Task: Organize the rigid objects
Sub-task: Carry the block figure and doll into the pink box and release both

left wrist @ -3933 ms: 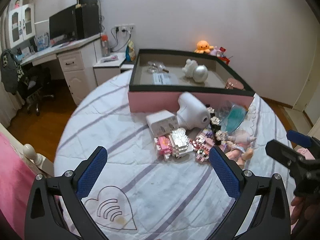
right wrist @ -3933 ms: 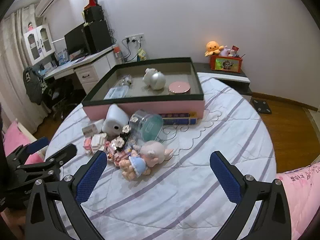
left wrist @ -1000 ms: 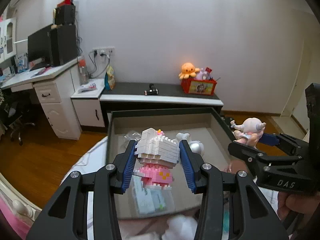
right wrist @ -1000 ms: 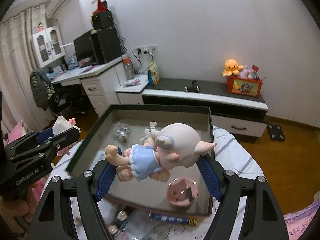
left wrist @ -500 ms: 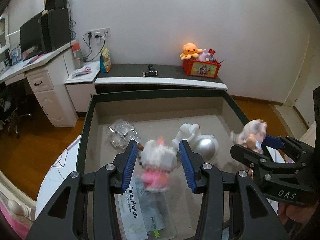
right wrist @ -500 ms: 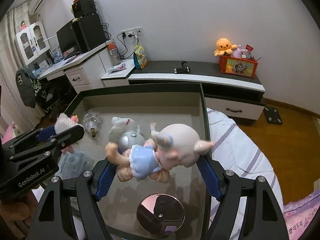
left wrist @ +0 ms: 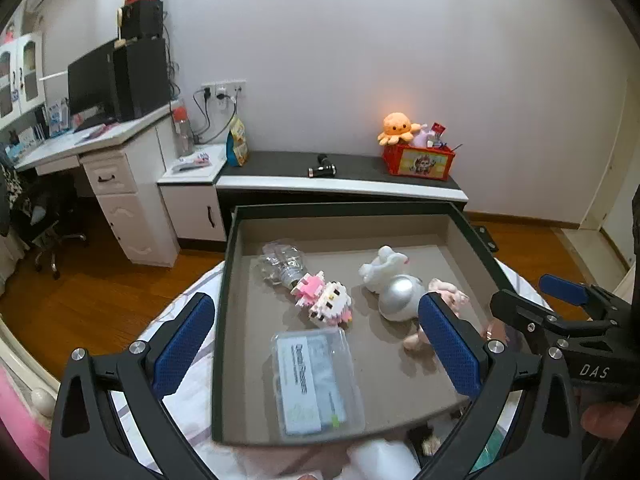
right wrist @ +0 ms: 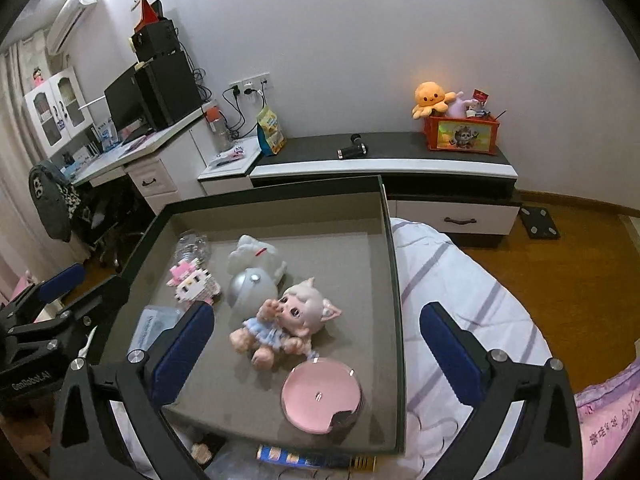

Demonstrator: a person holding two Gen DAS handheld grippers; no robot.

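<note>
The left gripper [left wrist: 320, 344] is being held with its blue-padded jaws spread wide and nothing between them, low in the left wrist frame, over the near edge of the box [left wrist: 472, 226]. The right gripper [right wrist: 316, 342] is likewise being held released and empty, low in the right wrist frame, above the box's near right corner.

Toward the centre of the left wrist frame, the pink and white block figure [left wrist: 323, 305] is being seen lying on its side on the grey box floor, just beside the clear plastic item [left wrist: 282, 263] at upper left of it. Below it, the flosser packet [left wrist: 316, 384] is lying flat near the front wall. To the right, the silver ball [left wrist: 400, 297] is touching the white plush toy [left wrist: 382, 266].

In the centre of the right wrist frame, the doll [right wrist: 286, 322] in the blue dress is being shown on its back on the box floor, its head close beside the silver ball and its feet near the pink round case [right wrist: 320, 398] in the lower middle. The striped bed cover [right wrist: 460, 292] is being seen under the box, toward the right. On the low cabinet [right wrist: 400, 152] along the upper part of the frame, the orange octopus plush [right wrist: 430, 98] is sitting at the red box [right wrist: 462, 132].
</note>
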